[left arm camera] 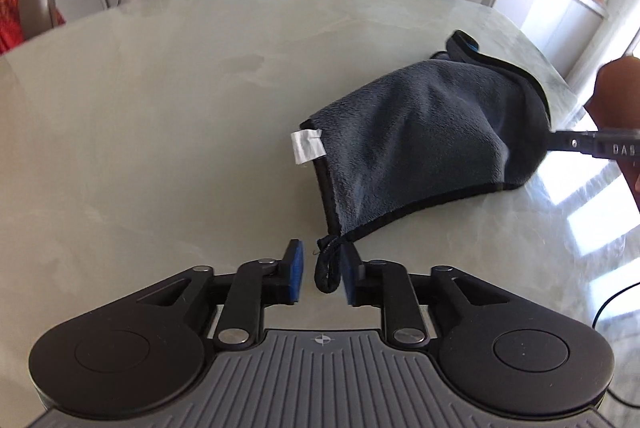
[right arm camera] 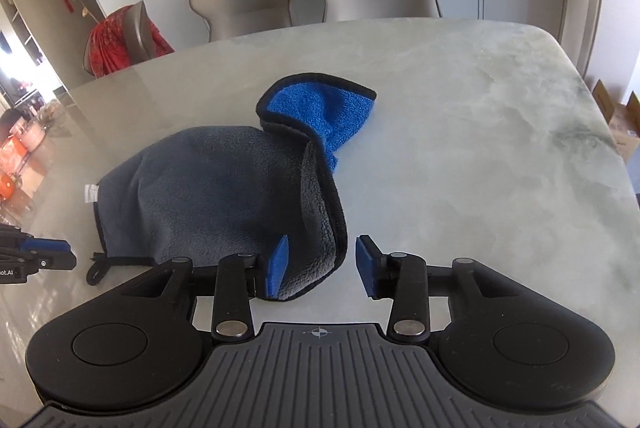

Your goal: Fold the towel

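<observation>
Pale marble-look tabletop (right arm camera: 460,156): your left gripper (left arm camera: 322,274) and right gripper (right arm camera: 322,262), both part-open, straddle near corners of rumpled grey-and-blue microfibre towel (right arm camera: 224,188), unpinched; blue flap at 12 o'clock needs flattening.

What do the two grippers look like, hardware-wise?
Both match. The left gripper and right gripper each have black linkage arms with silver pivot pins, blue pads on the fingertips, two round black housings and a ribbed grey centre plate with a small crosshair mark. White lettering shows on the side of each, only partly readable. A thin black cable runs near the left gripper.
</observation>
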Demonstrator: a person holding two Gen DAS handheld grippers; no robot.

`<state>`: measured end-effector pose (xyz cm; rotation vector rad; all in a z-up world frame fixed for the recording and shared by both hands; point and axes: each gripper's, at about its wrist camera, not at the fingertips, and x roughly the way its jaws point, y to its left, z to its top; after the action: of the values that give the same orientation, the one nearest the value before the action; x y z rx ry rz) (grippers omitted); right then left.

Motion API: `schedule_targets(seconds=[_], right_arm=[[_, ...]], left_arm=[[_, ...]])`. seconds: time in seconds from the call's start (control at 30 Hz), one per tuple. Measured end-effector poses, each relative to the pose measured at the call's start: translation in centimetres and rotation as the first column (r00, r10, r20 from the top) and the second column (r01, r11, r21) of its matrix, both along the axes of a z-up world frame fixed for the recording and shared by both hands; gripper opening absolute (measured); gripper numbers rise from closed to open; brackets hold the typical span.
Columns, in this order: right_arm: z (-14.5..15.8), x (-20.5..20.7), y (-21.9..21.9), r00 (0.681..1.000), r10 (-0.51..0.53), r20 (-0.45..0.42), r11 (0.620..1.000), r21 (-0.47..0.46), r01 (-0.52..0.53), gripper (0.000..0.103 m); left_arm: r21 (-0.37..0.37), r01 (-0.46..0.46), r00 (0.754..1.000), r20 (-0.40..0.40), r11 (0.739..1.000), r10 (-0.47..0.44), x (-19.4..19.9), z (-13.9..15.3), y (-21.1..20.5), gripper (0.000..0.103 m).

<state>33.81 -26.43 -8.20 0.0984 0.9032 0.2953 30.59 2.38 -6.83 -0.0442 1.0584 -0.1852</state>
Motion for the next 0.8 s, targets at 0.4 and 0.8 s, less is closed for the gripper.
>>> schedule_targets(seconds=[0.4,0.8], right_arm=[[-2.1,1.6,0.4,1.0,0.026,0.009,0.998,0.051,-0.027,0.025],[5.6,-2.8,-1.5,0.988,0.027,0.153,0.977,0.203,-0.058,0.01]], left_arm=[[-0.105,-0.011,0.999,-0.041,0.994,0.007,4.0,-2.9,-0.7,0.035],[-0.19,0.053,0.996,0.085,0.98,-0.037,2.0,2.7,-0.6,0.002]])
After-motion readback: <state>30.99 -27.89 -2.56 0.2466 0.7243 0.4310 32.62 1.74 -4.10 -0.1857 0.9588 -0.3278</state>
